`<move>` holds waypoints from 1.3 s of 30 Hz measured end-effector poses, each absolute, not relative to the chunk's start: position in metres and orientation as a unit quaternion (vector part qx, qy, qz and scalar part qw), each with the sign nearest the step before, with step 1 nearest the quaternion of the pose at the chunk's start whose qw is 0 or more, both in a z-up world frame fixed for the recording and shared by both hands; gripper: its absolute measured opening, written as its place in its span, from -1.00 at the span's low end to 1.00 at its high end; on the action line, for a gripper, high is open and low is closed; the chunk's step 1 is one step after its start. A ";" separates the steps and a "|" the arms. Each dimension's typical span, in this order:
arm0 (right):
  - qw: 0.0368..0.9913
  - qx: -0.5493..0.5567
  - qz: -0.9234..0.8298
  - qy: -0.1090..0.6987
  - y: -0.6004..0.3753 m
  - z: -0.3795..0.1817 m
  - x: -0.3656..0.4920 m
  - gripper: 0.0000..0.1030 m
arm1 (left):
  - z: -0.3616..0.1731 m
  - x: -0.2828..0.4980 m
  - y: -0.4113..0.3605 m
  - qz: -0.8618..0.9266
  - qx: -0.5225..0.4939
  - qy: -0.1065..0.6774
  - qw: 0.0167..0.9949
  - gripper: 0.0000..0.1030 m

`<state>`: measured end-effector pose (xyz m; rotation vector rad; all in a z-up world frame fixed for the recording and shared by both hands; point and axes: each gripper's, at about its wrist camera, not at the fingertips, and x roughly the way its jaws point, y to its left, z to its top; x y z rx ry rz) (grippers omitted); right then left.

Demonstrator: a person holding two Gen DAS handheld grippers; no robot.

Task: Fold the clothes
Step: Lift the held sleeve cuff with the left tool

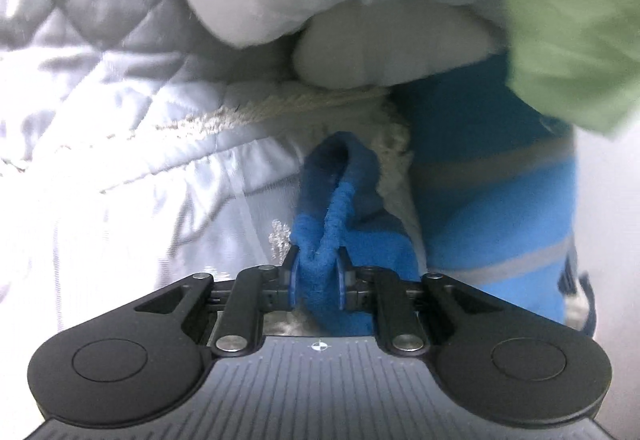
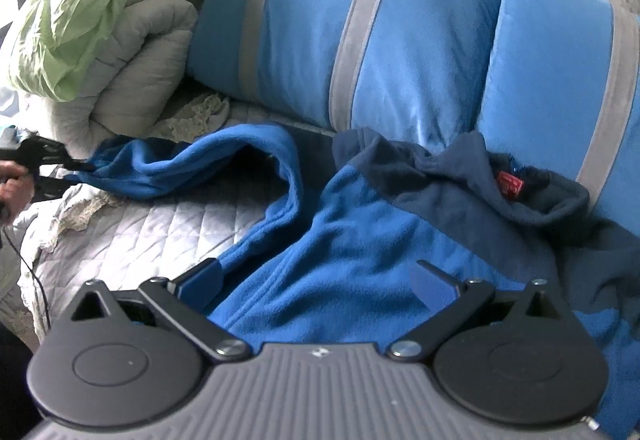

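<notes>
Two claws, left claw [image 1: 318, 274] clamped on blue fleece [image 1: 340, 224] sleeve, right claw [image 2: 320, 280] apart over fleece body.

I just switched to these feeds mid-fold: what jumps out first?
The bright blue fleece jacket sprawls unfolded across the white quilted bedspread, its dark collar against the blue striped pillows. The left gripper is shut on the end of a sleeve, stretched out to the side. The right gripper hangs open over the jacket's body.
</notes>
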<state>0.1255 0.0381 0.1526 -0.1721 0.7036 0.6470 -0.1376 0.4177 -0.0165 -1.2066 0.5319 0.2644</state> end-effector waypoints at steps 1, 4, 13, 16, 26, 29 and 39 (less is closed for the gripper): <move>0.884 -0.080 0.310 0.341 0.038 0.151 0.125 0.99 | -0.018 -0.142 0.416 0.117 -0.541 0.242 0.797 -0.67; 0.881 -0.075 0.312 0.347 0.039 0.148 0.122 0.99 | -0.017 -0.153 0.407 0.106 -0.462 0.252 0.844 -0.66; 0.879 -0.083 0.317 0.347 0.049 0.147 0.114 0.99 | -0.010 -0.153 0.403 0.066 -0.460 0.281 0.839 0.33; 0.879 -0.086 0.316 0.346 0.052 0.147 0.112 0.99 | -0.015 -0.153 0.413 0.076 -0.542 0.289 0.786 0.33; 0.878 -0.082 0.315 0.351 0.053 0.145 0.108 0.99 | -0.040 -0.137 0.431 0.117 -0.636 0.301 0.701 -0.48; 0.877 -0.082 0.315 0.353 0.054 0.143 0.107 0.99 | -0.041 -0.137 0.431 0.111 -0.631 0.298 0.707 -0.58; 0.877 -0.096 0.318 0.349 0.070 0.128 0.107 0.99 | 0.034 -0.148 0.425 0.116 -0.494 0.250 0.825 -0.68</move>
